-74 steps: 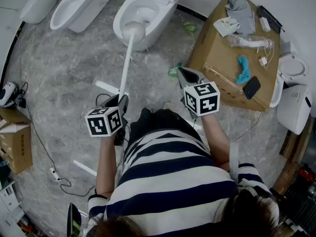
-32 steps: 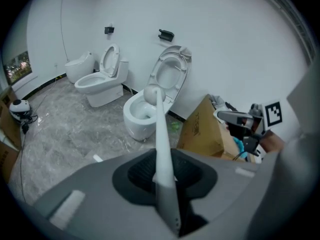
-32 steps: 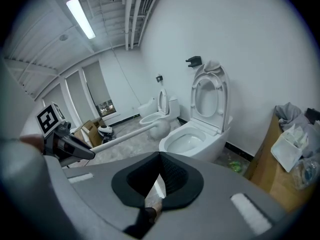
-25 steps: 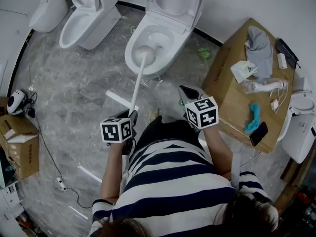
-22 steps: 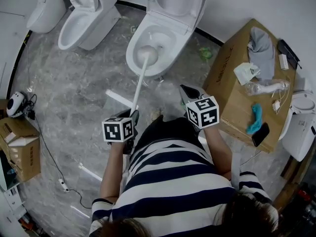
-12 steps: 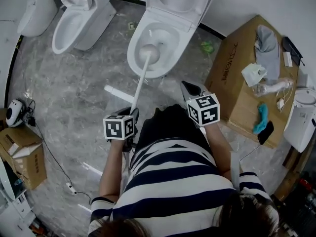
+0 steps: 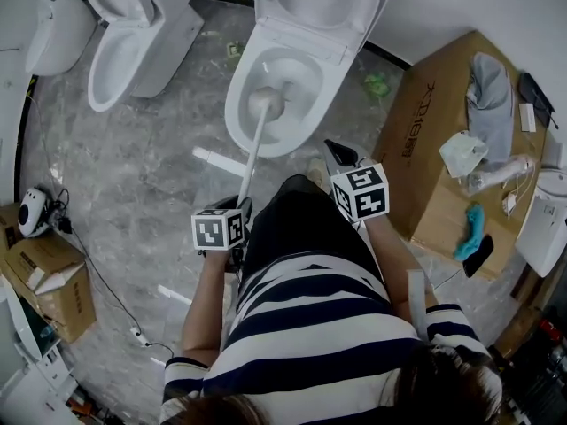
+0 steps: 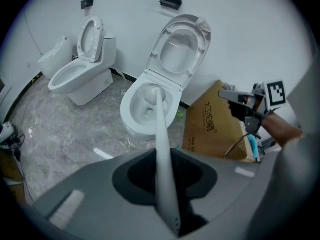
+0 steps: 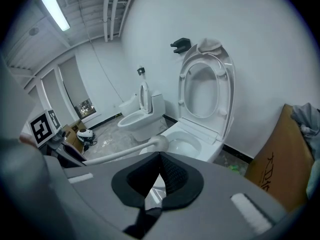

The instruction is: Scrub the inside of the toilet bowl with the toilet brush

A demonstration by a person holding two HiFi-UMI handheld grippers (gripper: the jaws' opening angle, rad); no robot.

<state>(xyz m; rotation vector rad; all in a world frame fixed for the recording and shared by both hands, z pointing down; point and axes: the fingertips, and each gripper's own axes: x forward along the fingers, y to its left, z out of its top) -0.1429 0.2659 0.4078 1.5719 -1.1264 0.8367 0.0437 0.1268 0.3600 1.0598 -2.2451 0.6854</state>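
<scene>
The left gripper (image 7: pixel 239 209) stands on the near side of the bowl (image 7: pixel 237 127), a little left of its middle. Its jaws are clamped on the tail end of the brush (image 7: pixel 252 153), which the left gripper view shows as the handle (image 8: pixel 161 134) pinched between the pads.

The brush's long axis runs from that grip straight away from the person toward the bowl, leaning slightly right in the head view. The round head (image 7: pixel 266 104) leads and points down into the bowl; it sits inside the near-left part, just within the rim.

To scrub well, I judge the head should be pressed against the inner wall and swept round under the rim. The grip must stay firm, since so long a handle held at its end can twist or slip.

The right gripper (image 7: pixel 337 153) hangs near the bowl's near-right edge, its jaws together on nothing (image 9: pixel 156 181), apart from the brush.
</scene>
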